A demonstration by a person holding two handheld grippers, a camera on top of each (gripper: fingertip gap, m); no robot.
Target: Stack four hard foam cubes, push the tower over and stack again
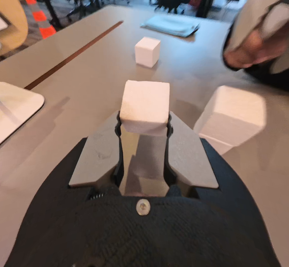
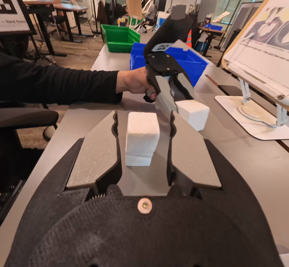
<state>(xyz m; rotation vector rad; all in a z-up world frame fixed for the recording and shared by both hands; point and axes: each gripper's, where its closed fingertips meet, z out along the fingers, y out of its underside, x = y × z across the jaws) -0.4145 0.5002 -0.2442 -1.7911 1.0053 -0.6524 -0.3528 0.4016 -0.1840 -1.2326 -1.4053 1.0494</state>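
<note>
Our left hand-held gripper (image 1: 143,122) is clamped on a white foam cube (image 1: 144,103) held clear of the grey surface (image 1: 93,75), with a lone cube (image 1: 147,51) lying farther ahead of it. To its right stands a two-cube stack (image 2: 141,139) — our right hand-held gripper (image 2: 143,118) gapes wide around it, jaws not touching.

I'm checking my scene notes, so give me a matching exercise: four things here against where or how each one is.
1 left claw
2 right claw
3 two-cube stack
4 lone cube

A open
B standing between open fingers
C far off on the table
D shut on a cube

Pairs: 1-D, 2-A, 3-B, 4-C
</note>
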